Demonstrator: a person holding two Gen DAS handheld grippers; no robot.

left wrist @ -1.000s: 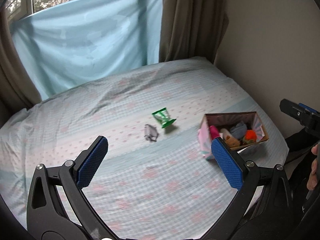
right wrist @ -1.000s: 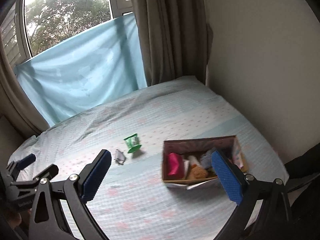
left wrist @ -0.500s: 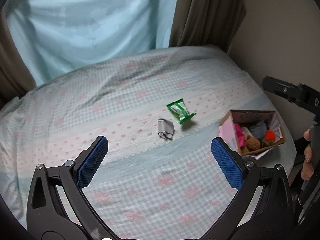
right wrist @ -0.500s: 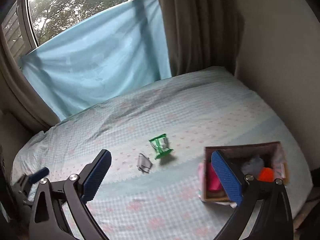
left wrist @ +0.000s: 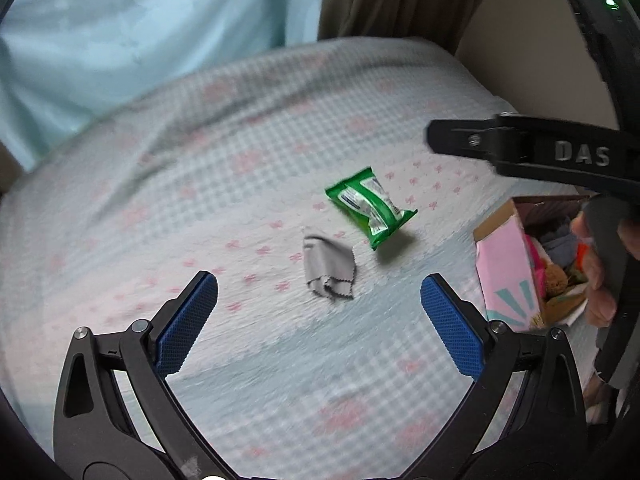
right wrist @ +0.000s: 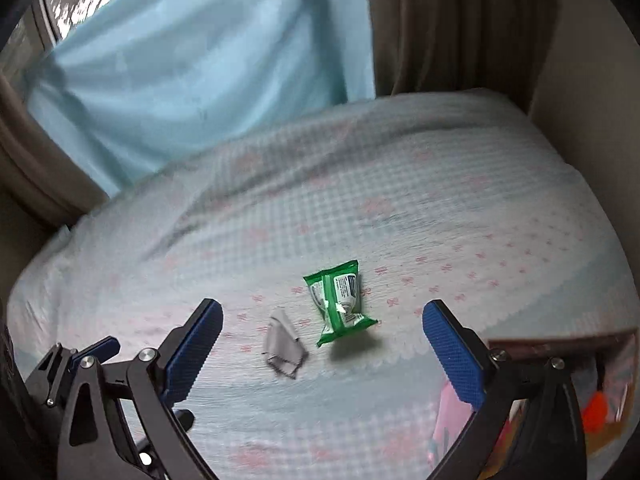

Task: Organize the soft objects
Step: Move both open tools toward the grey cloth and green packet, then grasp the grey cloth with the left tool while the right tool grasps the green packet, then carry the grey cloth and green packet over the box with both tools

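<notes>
A small grey cloth (left wrist: 329, 269) lies crumpled on the checked bedspread (left wrist: 240, 168), with a green wipes packet (left wrist: 370, 206) just right of it. My left gripper (left wrist: 318, 310) is open and empty, above the bed just short of the cloth. My right gripper (right wrist: 322, 340) is open and empty, with the cloth (right wrist: 283, 345) and the packet (right wrist: 339, 306) between and beyond its fingers. An open cardboard box (left wrist: 516, 264) with pink sides holds several soft toys at the right; the right wrist view shows it at the bottom right (right wrist: 560, 380).
A light blue sheet (right wrist: 200, 64) hangs across the window behind the bed. Brown curtains (right wrist: 452, 28) hang at the far right corner by a beige wall (left wrist: 532, 40). The right gripper's black body (left wrist: 532, 148) crosses the left wrist view above the box.
Both grippers have moved forward and down toward the cloth and packet, which now look larger. The box has slid to the right edge of both views. Both stay open.
</notes>
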